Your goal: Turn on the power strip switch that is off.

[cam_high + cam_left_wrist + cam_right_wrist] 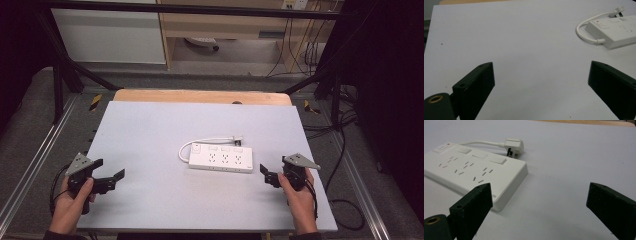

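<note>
Both grippers (109, 172) (267, 175) wide apart, nothing held; plug (513, 147) prongs clear in right gripper view, w/ power strip (221, 159)

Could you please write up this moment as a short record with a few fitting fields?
surface: pale grey table, wooden edge at the far side
item: white power strip, lying flat near the middle
cord: short white cable looping from the strip's left end round its far side
plug: white plug lying on the table behind the strip
left gripper: open, empty, near the left edge
right gripper: open, empty, just right of the strip, not touching it
</note>
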{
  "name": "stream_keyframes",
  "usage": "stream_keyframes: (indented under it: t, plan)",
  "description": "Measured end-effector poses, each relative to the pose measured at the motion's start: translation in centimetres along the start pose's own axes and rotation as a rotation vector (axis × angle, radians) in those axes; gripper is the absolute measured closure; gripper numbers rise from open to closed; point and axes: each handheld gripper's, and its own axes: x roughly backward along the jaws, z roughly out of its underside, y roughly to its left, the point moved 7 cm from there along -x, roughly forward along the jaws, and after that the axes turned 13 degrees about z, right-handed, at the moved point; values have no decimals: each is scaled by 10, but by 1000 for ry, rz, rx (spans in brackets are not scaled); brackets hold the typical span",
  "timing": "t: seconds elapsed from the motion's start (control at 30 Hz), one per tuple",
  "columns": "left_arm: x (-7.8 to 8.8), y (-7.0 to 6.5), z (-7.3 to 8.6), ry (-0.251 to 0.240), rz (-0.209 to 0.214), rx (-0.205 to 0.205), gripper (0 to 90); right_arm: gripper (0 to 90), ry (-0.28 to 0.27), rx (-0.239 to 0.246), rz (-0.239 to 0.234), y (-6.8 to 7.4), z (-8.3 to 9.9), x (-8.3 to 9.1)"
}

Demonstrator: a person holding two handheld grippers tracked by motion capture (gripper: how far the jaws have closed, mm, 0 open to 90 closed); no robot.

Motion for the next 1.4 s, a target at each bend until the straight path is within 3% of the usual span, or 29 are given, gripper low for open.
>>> stream_keyframes:
  t: [0.33, 0.53, 1.1, 1.4]
  plan:
    - [-2, -1, 1, 10, 11, -2, 70, 51, 8, -22, 12, -3, -7, 3]
    - [-1, -2, 1, 8, 11, -1, 70, 40, 5, -30, -5, -3, -12, 9]
    - [-5, -3, 2, 22, 23, -4, 70, 33, -22, -25, -56, 10, -19, 15]
    - [-3, -2, 2, 21, 20, -6, 71, 29, -34, -18, -62, 17, -23, 16]
